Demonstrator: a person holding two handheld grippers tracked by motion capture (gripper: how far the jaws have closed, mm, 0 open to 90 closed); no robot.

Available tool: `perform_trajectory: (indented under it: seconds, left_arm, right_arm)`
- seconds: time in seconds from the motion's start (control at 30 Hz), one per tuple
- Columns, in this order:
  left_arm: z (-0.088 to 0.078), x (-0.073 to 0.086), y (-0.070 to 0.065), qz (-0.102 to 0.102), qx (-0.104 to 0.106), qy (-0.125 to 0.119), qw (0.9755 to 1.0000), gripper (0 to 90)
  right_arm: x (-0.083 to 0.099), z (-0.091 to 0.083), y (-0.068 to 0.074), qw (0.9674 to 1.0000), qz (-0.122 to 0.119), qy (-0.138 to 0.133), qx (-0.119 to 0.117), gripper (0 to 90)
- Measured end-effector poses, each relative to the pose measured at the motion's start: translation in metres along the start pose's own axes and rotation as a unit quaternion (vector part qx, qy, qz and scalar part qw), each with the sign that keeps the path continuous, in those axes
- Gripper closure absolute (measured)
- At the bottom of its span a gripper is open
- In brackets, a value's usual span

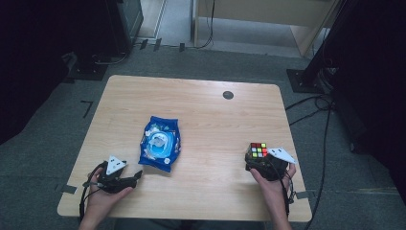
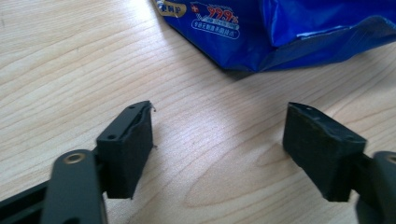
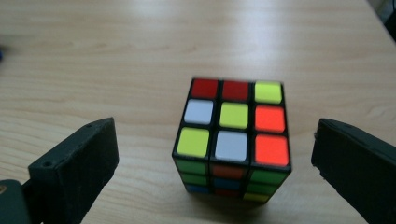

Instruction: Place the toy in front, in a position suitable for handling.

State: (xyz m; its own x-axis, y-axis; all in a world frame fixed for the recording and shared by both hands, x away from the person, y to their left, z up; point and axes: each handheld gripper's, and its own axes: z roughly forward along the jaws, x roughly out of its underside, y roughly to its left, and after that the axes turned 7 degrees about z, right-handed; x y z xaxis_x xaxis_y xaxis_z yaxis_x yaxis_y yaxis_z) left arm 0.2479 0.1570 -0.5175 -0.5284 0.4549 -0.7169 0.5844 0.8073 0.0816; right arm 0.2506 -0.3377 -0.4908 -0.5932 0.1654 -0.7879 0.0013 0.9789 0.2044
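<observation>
The right gripper [image 3: 212,163] has its jaws spread wide with the puzzle cube [image 3: 232,140] standing between them on the surface [image 3: 116,56], a clear gap on each side and neither pad touching it. To take the cube well, the gripper should probably ease forward until the pads flank the cube's middle layer, square to two opposite faces rather than a corner, then close evenly so the cube does not twist or skid. The left gripper [image 2: 219,149] also has its jaws spread with nothing between them, just bare wood; the blue wipes packet [image 2: 280,32] lies just beyond its tips, well to the left of the cube.

The right gripper view gives the gaps beside the cube and its scrambled top face, which the high view hides behind the hand. The high view alone sets cube [image 1: 258,150], packet [image 1: 160,143] and both grippers together, with a small dark disc [image 1: 228,95] well beyond the cube.
</observation>
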Motion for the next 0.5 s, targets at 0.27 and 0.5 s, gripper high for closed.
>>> perform_trajectory:
  seconds: [0.27, 0.5]
  left_arm:
    - [-0.001, 0.001, 0.005, -0.018, 0.014, -0.005, 0.9997, 19.4]
    - [-0.001, 0.001, 0.004, -0.015, 0.011, -0.004, 0.9998, 20.5]
  right_arm:
    - [0.007, 0.019, 0.004, 0.9997, 0.006, 0.018, 0.017, 13.9]
    - [0.010, 0.027, 0.003, 0.9986, 0.014, 0.015, 0.049, 33.8]
